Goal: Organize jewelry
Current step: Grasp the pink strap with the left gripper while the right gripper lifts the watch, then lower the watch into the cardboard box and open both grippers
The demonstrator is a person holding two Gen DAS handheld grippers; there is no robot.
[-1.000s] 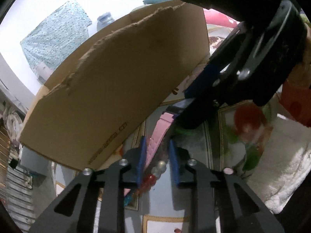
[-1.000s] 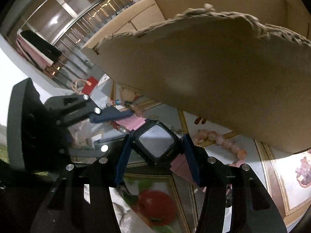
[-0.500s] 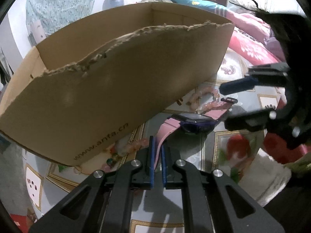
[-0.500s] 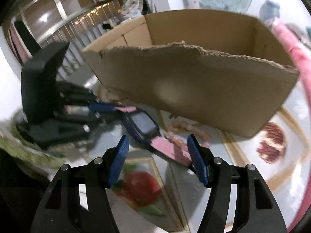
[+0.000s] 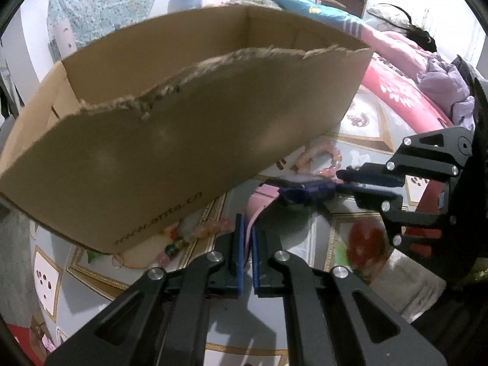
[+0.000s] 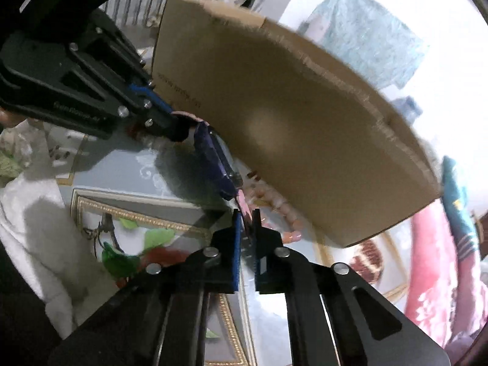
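I have the watch (image 5: 308, 189) strung between my two grippers just in front of the cardboard box (image 5: 189, 140), its dark case hanging clear of the patterned cloth (image 5: 360, 158). My left gripper (image 5: 246, 238) is pinched tight on one end of the pink strap (image 5: 254, 210); my right gripper (image 6: 246, 219) has just closed on the other end. To do this well I should keep both pinches firm, lift evenly so the case stays level, and clear the box's torn rim before lowering. I count one watch, one box, and what look like two bead bracelets, one (image 5: 320, 160) beside the box, one (image 5: 189, 235) half under it, though blur makes that uncertain.
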